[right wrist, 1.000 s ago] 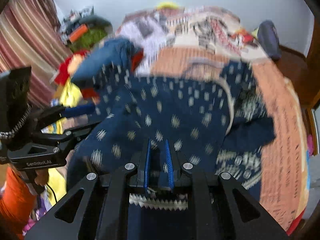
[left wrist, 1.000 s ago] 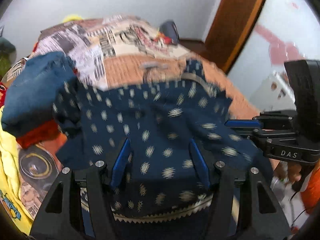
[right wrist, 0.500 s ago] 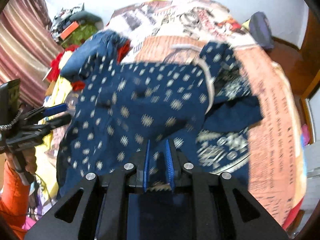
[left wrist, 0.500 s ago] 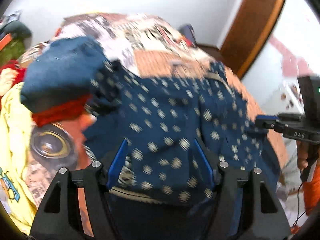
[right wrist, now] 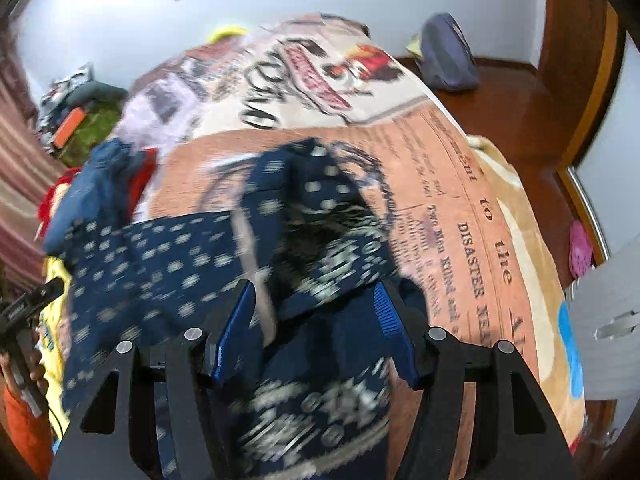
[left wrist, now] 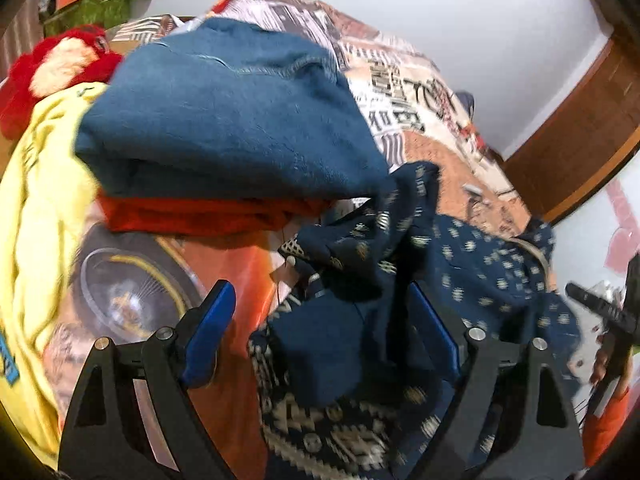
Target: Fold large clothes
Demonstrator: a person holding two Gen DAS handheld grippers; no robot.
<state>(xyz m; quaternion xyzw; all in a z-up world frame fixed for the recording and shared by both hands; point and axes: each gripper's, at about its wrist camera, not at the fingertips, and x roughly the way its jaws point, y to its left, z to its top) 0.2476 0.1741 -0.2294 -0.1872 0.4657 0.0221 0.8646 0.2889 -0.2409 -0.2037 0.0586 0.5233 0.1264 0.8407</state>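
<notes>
Newsprint-patterned bedding (right wrist: 460, 184) covers the bed, with the navy dotted garment (right wrist: 168, 264) crumpled across it, motion-blurred so its shape is hard to read. Both the left gripper (left wrist: 320, 332) and right gripper (right wrist: 316, 324) stand spread wide, cloth bunched between their fingers, nothing pinched. Only the left view shows the folded blue cloth (left wrist: 224, 120) stacked on red cloth (left wrist: 200, 216) beside a yellow garment (left wrist: 36, 200); only the right shows a bag (right wrist: 448, 56) on the floor.
</notes>
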